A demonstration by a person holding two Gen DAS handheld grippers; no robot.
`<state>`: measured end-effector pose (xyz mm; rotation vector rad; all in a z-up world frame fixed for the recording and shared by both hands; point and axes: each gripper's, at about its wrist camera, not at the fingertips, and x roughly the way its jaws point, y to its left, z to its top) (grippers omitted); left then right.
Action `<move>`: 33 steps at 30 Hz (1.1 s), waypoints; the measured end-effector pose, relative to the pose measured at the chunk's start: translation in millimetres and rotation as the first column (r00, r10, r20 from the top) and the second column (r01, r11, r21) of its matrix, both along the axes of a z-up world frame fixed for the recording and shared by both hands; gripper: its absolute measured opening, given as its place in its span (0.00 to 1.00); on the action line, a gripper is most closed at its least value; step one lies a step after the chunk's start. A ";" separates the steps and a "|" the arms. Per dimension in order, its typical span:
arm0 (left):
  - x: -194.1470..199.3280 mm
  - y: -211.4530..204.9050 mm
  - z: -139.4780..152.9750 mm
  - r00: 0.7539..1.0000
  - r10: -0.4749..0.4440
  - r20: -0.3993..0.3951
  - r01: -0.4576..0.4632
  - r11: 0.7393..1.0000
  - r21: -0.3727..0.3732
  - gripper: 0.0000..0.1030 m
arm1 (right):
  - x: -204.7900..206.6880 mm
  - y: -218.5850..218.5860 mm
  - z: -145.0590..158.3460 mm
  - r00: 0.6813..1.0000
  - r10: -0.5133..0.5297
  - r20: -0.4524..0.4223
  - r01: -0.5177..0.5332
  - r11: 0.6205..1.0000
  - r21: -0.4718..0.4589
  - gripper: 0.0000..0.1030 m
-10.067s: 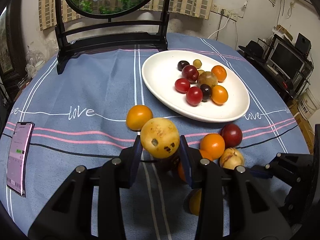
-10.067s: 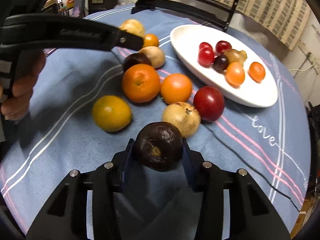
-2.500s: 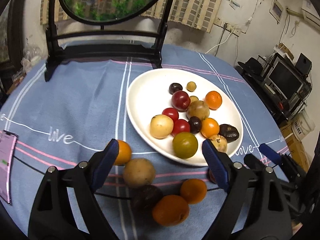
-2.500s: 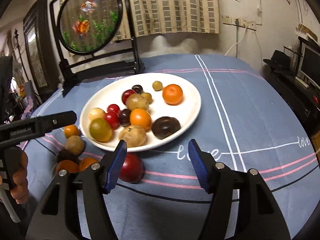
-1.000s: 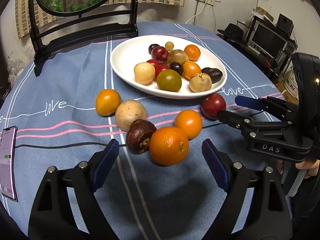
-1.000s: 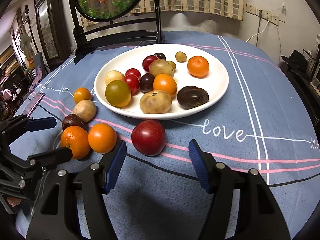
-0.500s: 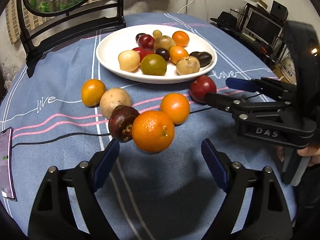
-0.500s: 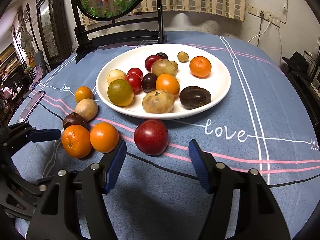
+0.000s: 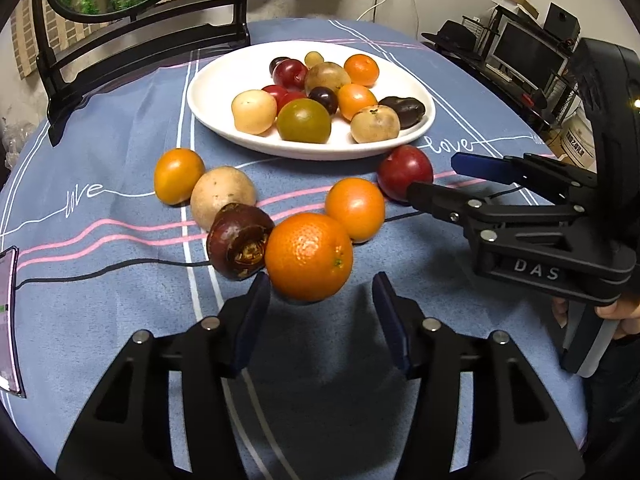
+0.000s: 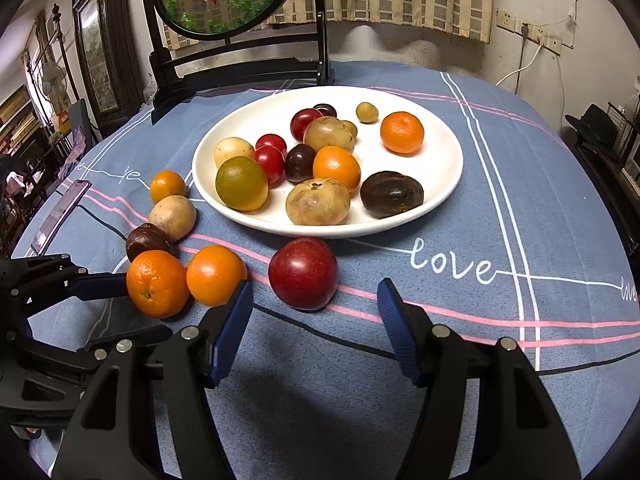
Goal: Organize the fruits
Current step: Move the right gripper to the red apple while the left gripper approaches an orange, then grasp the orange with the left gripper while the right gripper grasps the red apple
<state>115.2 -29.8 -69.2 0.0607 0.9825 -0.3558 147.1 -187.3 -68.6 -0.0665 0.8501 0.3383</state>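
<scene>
A large orange [image 9: 308,256] lies on the blue cloth just ahead of my left gripper [image 9: 322,308]. Its jaws are closing, the orange's near side sits between the tips, and a gap shows at the right pad. In the right wrist view the same orange [image 10: 158,284] sits between the left gripper's fingers [image 10: 100,280]. My right gripper [image 10: 314,312] stands open just short of a red plum [image 10: 303,273], not touching it. The white plate [image 9: 212,80] behind holds several fruits. A smaller orange [image 9: 354,208], a dark brown fruit [image 9: 240,242], a tan fruit [image 9: 222,196] and a yellow-orange fruit [image 9: 179,176] lie on the cloth.
A black stand [image 10: 240,64] carrying a round fish picture rises at the table's far edge. A phone [image 10: 60,210] lies on the cloth at the left. A hand [image 9: 616,312] holds the right gripper [image 9: 434,176] at the right; a monitor and shelves stand beyond the table.
The left gripper's jaws have narrowed from wide open to close around the large orange, and it has edged slightly nearer. The right gripper and the fruits have kept still.
</scene>
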 end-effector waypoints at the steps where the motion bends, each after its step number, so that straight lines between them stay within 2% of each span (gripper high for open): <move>1: 1.1 0.3 -1.2 1.000 0.003 -0.002 -0.003 1.000 -0.002 0.53 | 0.0 0.0 0.0 1.000 0.000 0.000 0.000 1.000 0.001 0.63; 8: 6.5 0.3 -9.4 1.000 0.018 -0.006 -0.018 1.000 0.006 0.53 | -0.1 0.2 0.1 1.000 0.001 -0.001 -0.001 1.000 0.000 0.63; 15: 9.1 4.4 -10.2 1.000 0.025 -0.003 -0.025 0.999 -0.038 0.53 | 0.2 0.5 0.0 1.000 0.001 -0.003 -0.001 1.000 -0.001 0.63; 27: 11.9 7.3 -12.6 0.999 0.036 0.040 -0.034 0.998 -0.053 0.53 | 0.2 1.5 -1.8 1.000 0.005 -0.012 -0.005 1.000 -0.008 0.63; 28: 12.1 7.3 -12.6 0.998 0.036 0.044 -0.034 0.998 -0.053 0.51 | 0.0 1.3 -1.9 1.000 0.005 -0.013 -0.005 1.000 -0.008 0.63; 29: 12.2 7.4 -12.7 0.998 0.039 0.049 -0.037 0.998 -0.049 0.45 | 0.0 1.3 -1.8 1.000 0.004 -0.013 -0.004 1.000 -0.008 0.63; 33: 13.0 9.5 -12.4 0.998 0.039 0.053 -0.037 0.998 -0.052 0.44 | 0.0 1.4 -1.8 1.000 0.005 -0.012 -0.005 1.000 -0.008 0.63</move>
